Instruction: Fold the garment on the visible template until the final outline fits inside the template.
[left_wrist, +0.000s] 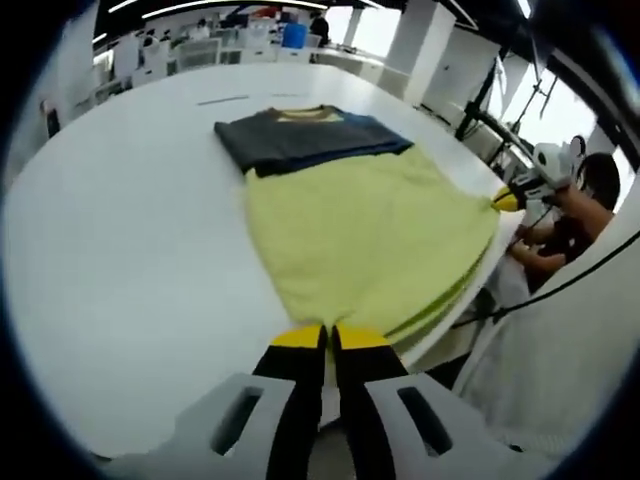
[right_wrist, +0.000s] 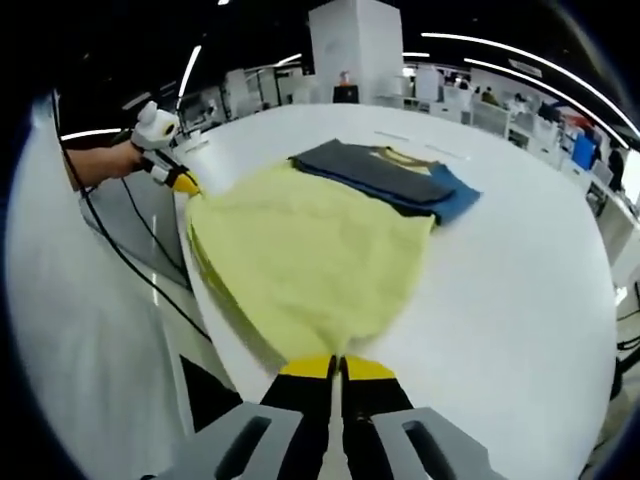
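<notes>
Both grippers sit at the near hem of the yellow-green knit garment (left_wrist: 365, 235), one at each corner, on the round white desk (left_wrist: 130, 260).

Left gripper (left_wrist: 328, 338): black fingers with yellow tips, pressed together with no gap showing. The hem corner lies right at the tips, the cloth running straight ahead from them. Whether fabric is pinched between them cannot be told; the contact point is hidden by the tips.

Right gripper (right_wrist: 338, 368): same posture, fingers closed, tips meeting the opposite hem corner at the desk edge. Grip on cloth likely, not confirmed. This gripper also appears at the right of the left gripper view, its yellow tip touching the far corner of the hem.

Garment's long axis runs directly away from both pairs of fingers. At its far end lies a folded dark grey and blue cloth stack (left_wrist: 305, 137), overlapping the garment's top edge.

Judgement: the hem stretches crosswise between the two grippers, so the coming fold would carry it forward along the long axis, both hands moving evenly. No template outline can be made out.
</notes>
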